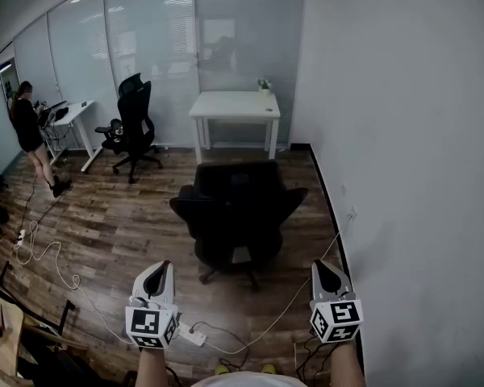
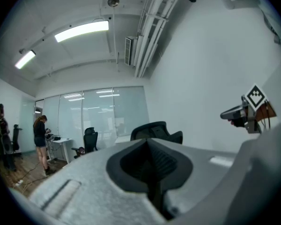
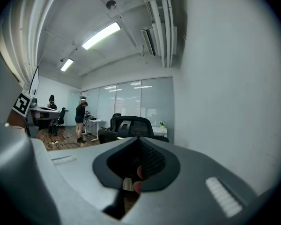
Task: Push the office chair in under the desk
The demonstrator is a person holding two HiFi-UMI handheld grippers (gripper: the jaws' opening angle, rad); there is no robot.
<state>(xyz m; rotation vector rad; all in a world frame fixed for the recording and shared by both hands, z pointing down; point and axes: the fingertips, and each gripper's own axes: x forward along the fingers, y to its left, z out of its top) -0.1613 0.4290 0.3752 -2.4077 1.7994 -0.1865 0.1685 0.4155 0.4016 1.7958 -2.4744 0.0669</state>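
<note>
A black office chair [image 1: 238,212] stands on the wood floor with its back toward me, a short way out from the white desk [image 1: 234,105] at the glass wall. My left gripper [image 1: 160,269] and right gripper [image 1: 323,266] hover low in the head view, behind the chair and apart from it, one on each side. Both are shut with nothing between the jaws. The left gripper view has the chair [image 2: 155,130] beyond its closed jaws. In the right gripper view the chair [image 3: 131,124] stands in front of the desk [image 3: 160,130].
A white wall [image 1: 403,176] runs close along the right. A second black chair [image 1: 134,123], another desk [image 1: 74,113] and a standing person [image 1: 28,131] are at the far left. Cables and a power strip [image 1: 194,336] lie on the floor near my feet. A small plant [image 1: 264,85] sits on the desk.
</note>
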